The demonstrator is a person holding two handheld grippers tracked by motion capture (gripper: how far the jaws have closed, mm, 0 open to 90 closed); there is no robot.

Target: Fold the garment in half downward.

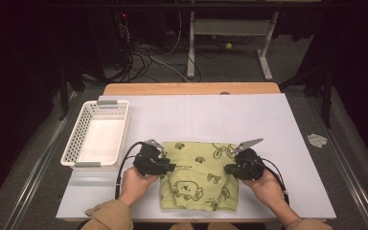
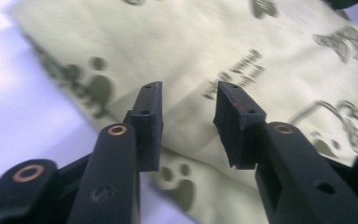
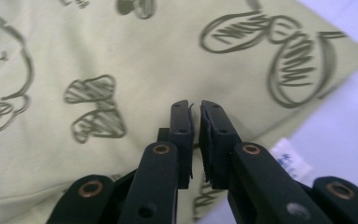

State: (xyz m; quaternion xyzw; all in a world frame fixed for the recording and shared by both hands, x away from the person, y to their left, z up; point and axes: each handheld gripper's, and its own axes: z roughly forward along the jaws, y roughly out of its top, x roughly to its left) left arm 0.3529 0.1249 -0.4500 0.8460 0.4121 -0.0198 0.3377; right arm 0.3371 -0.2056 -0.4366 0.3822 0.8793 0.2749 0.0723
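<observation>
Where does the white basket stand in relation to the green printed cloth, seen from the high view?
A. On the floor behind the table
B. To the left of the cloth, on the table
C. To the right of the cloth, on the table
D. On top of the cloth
B: in the high view the white basket stands on the table to the left of the green printed cloth, apart from it.

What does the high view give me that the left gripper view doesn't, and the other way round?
High view alone: the white basket left of the folded green cloth, the right gripper at the cloth's right edge, both hands. Left gripper view alone: the left gripper with its jaws apart, nothing between the pads. Both: the printed cloth on the white table.
</observation>
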